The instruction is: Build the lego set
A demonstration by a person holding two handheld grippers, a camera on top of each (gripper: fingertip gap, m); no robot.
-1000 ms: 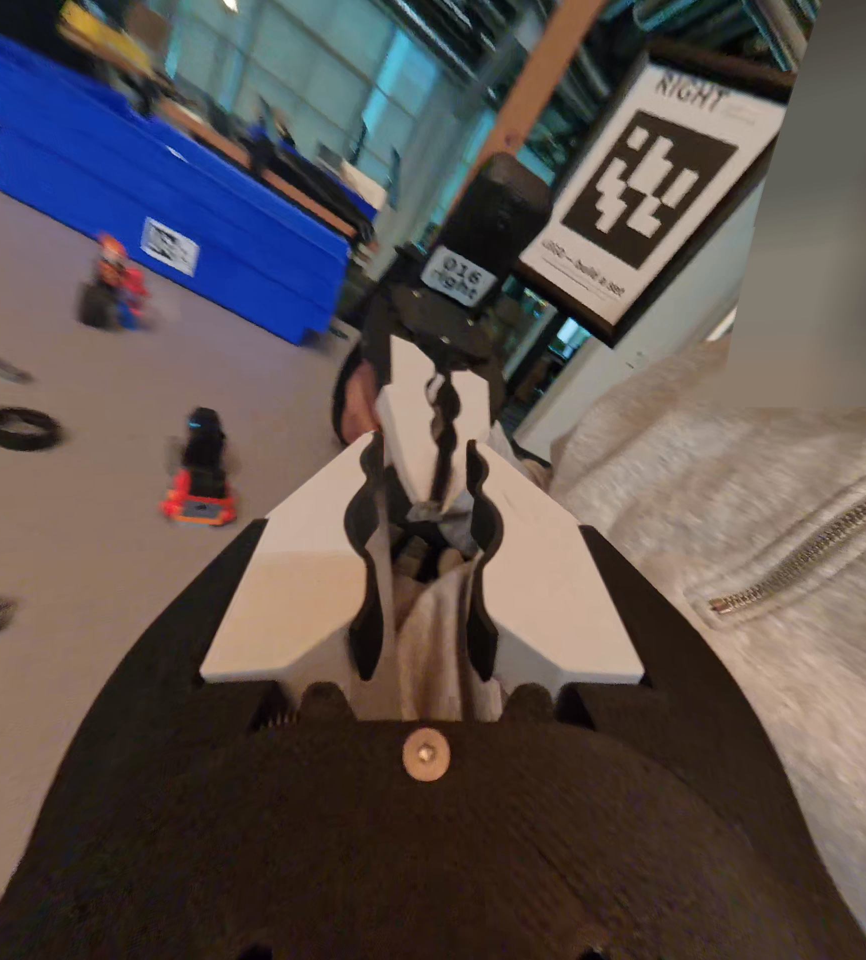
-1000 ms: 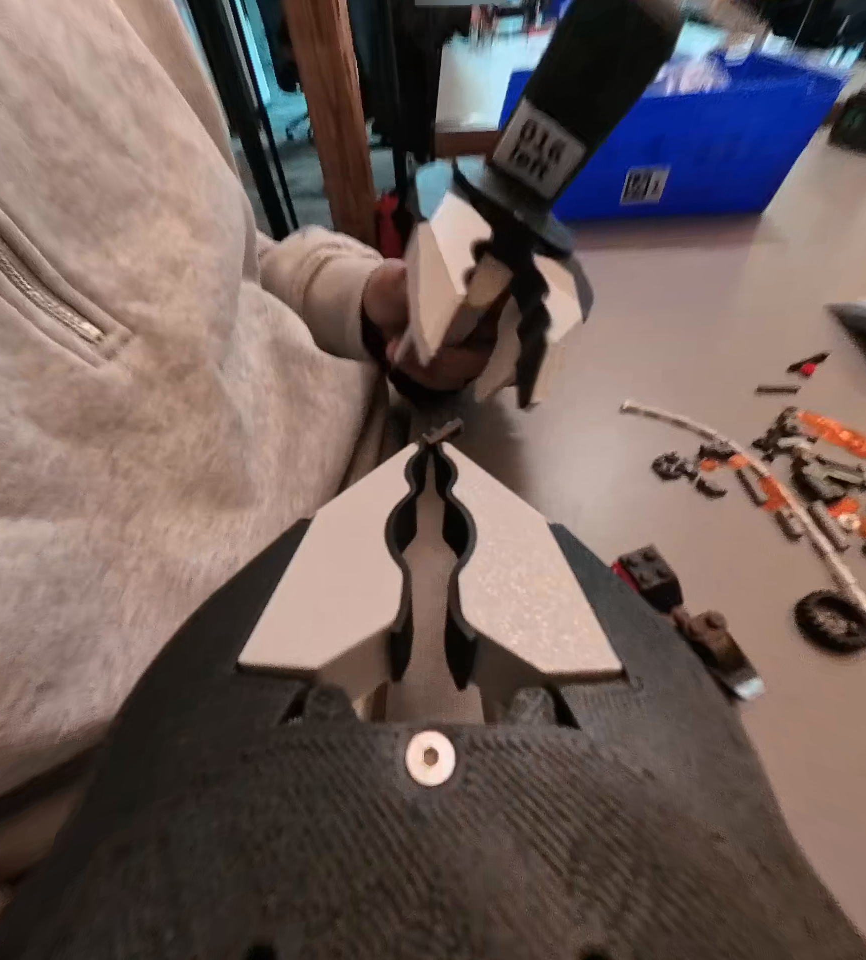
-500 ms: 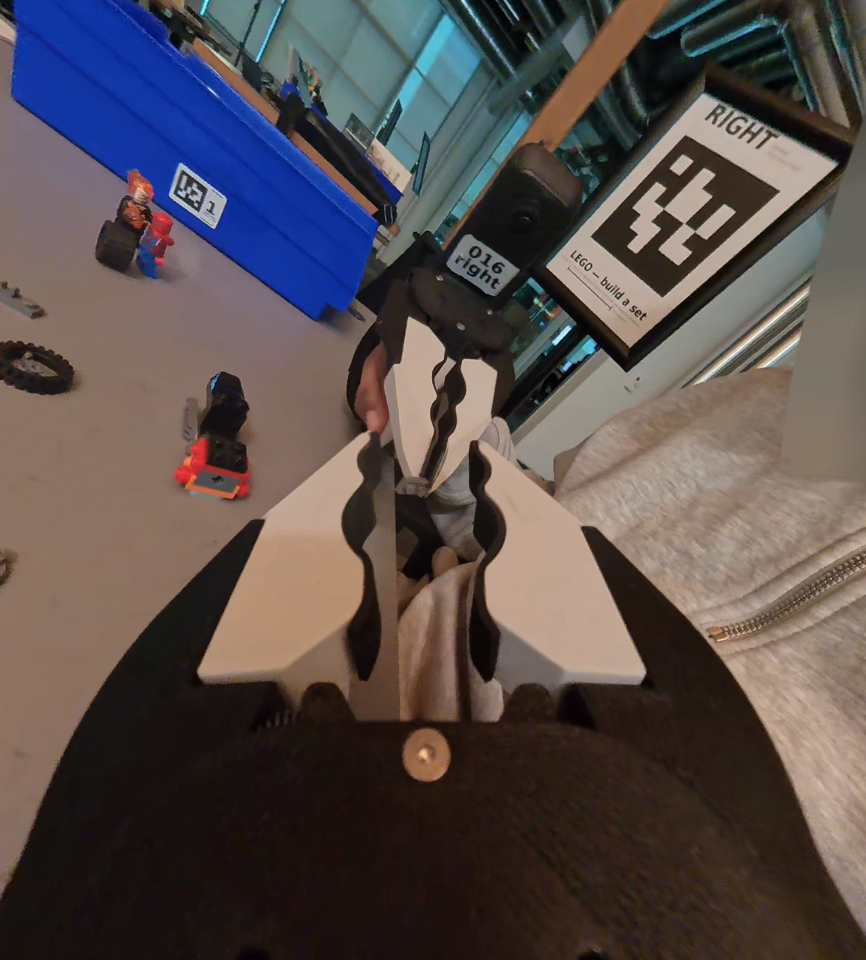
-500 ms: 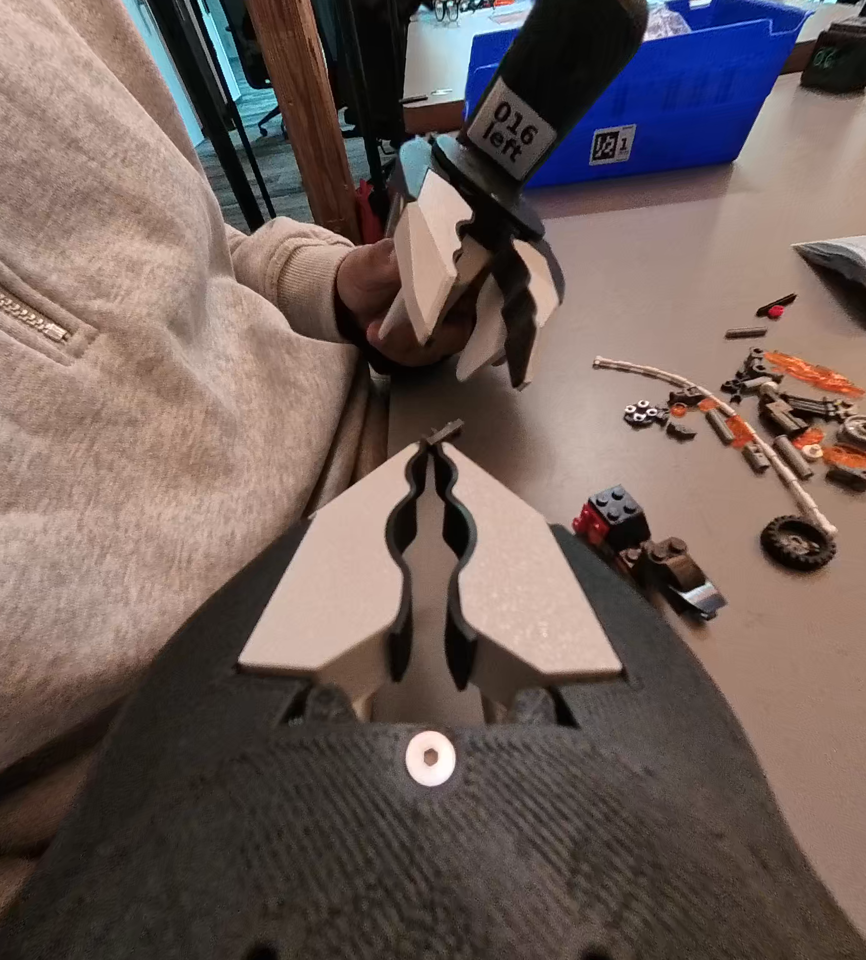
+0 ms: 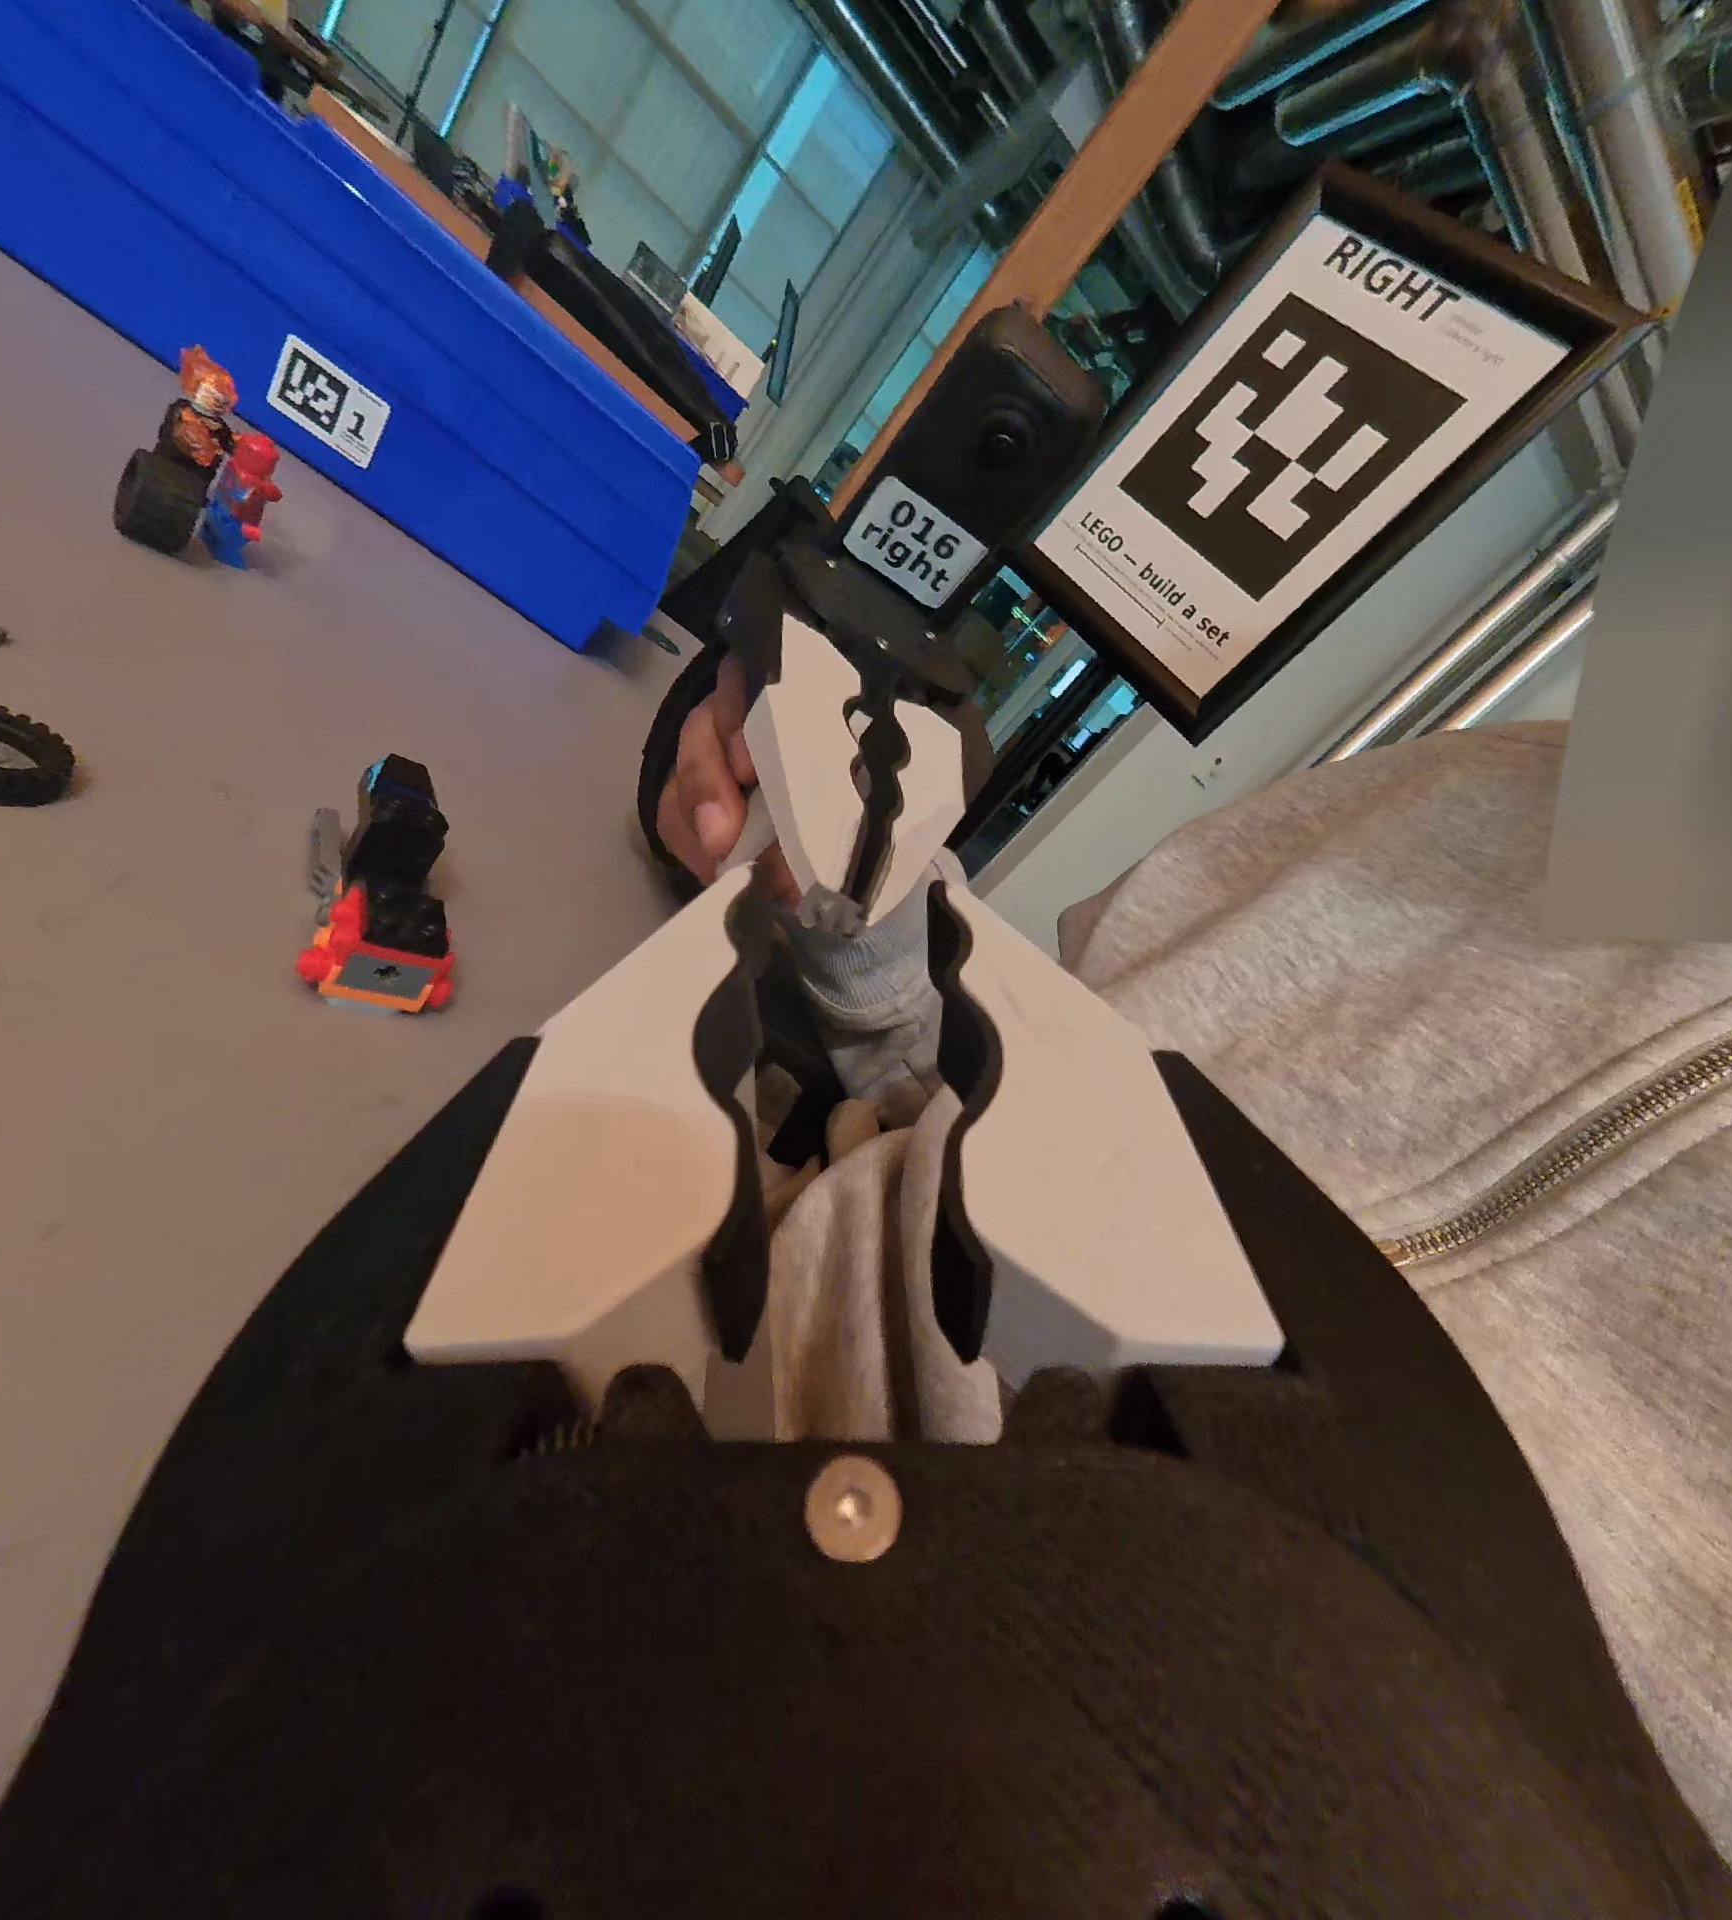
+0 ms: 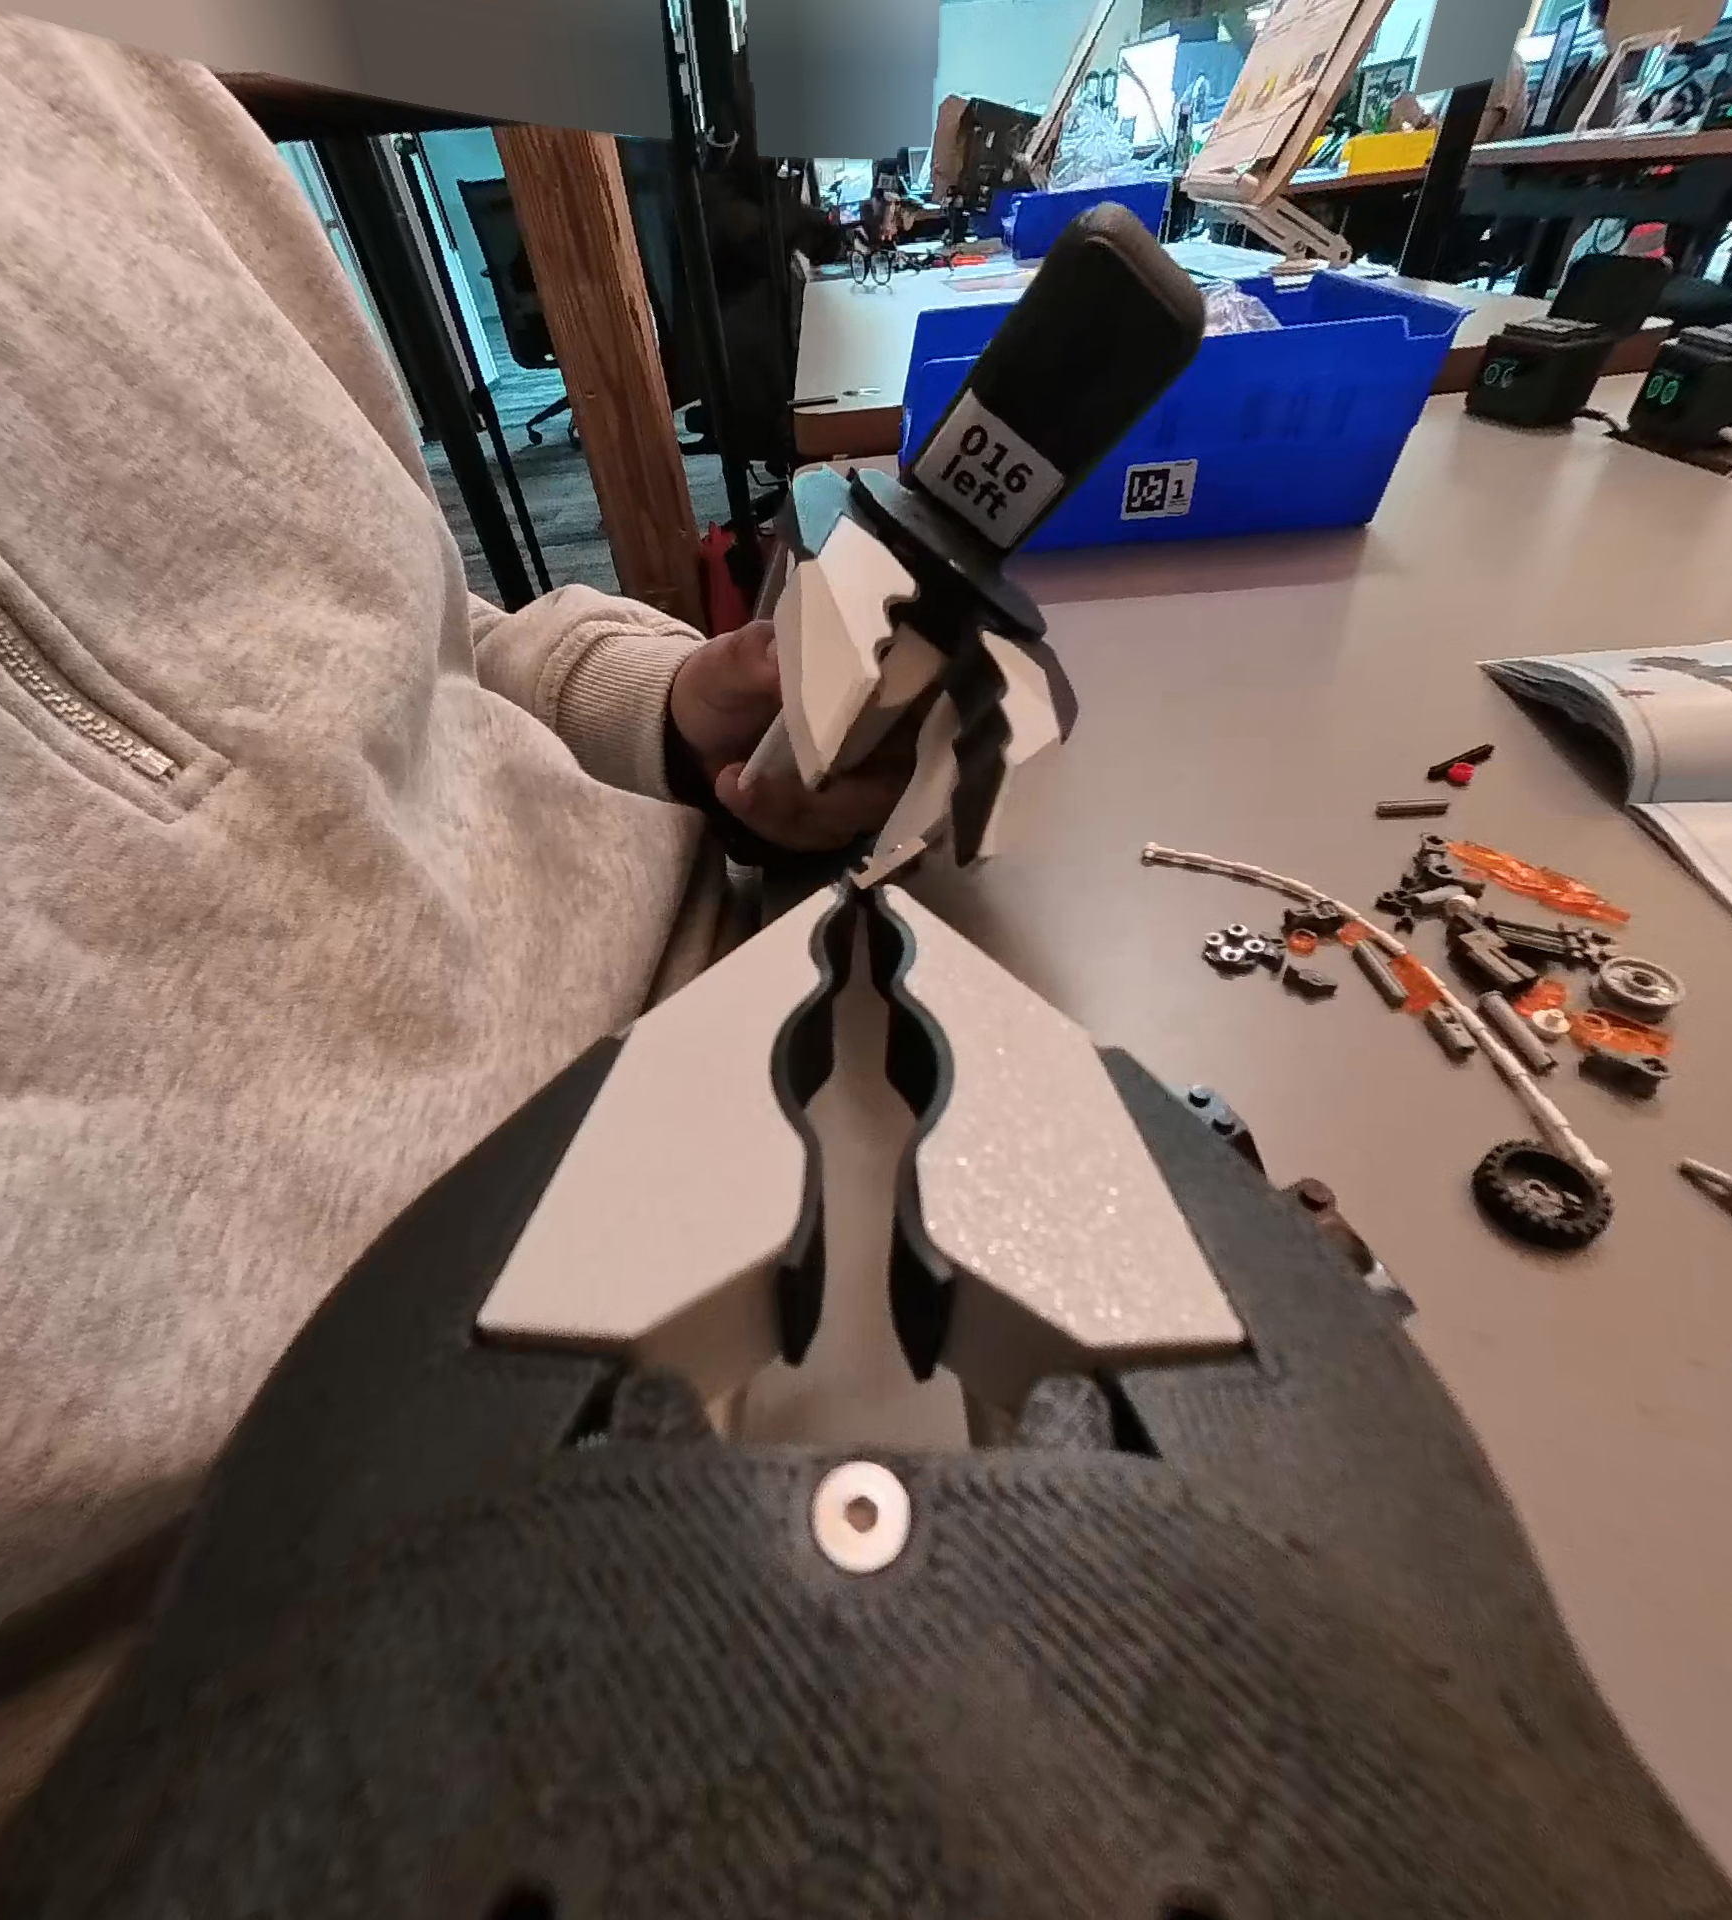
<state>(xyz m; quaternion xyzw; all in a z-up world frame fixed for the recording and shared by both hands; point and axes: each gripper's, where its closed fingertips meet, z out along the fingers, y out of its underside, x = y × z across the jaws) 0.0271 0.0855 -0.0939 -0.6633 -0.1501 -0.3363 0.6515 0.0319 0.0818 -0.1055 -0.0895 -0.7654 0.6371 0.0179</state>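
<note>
My right gripper (image 6: 860, 896) is shut on a small grey lego piece (image 6: 888, 860) that sticks out past its tips. The left wrist view shows it too (image 5: 857, 894), with the grey piece (image 5: 826, 916) at its tips. My left gripper (image 5: 841, 899) is open. It faces the right gripper tip to tip, and the grey piece sits at the mouth of its fingers with a gap on both sides. It also shows in the right wrist view (image 6: 872, 821), just above the piece. A partly built red and black lego model (image 5: 384, 904) stands on the grey table (image 5: 166, 1091).
A blue bin (image 6: 1257, 416) stands at the back of the table, with two minifigures (image 5: 207, 457) in front of it. Loose black, grey and orange pieces (image 6: 1464, 966), a black wheel (image 6: 1542, 1195) and an open booklet (image 6: 1724, 727) lie to the right. The person's grey sweatshirt (image 6: 218, 727) is close behind the grippers. The tips of both grippers are at nearly the same place. The black wheel (image 6: 1542, 1195) is about equally far from each gripper, around 15 cm. It is also in sight in the left wrist view (image 5: 9, 741).
The two grippers have come closer tip to tip, and the grey piece now sits at the mouth of the left fingers. The right gripper has stayed shut on the piece.
</note>
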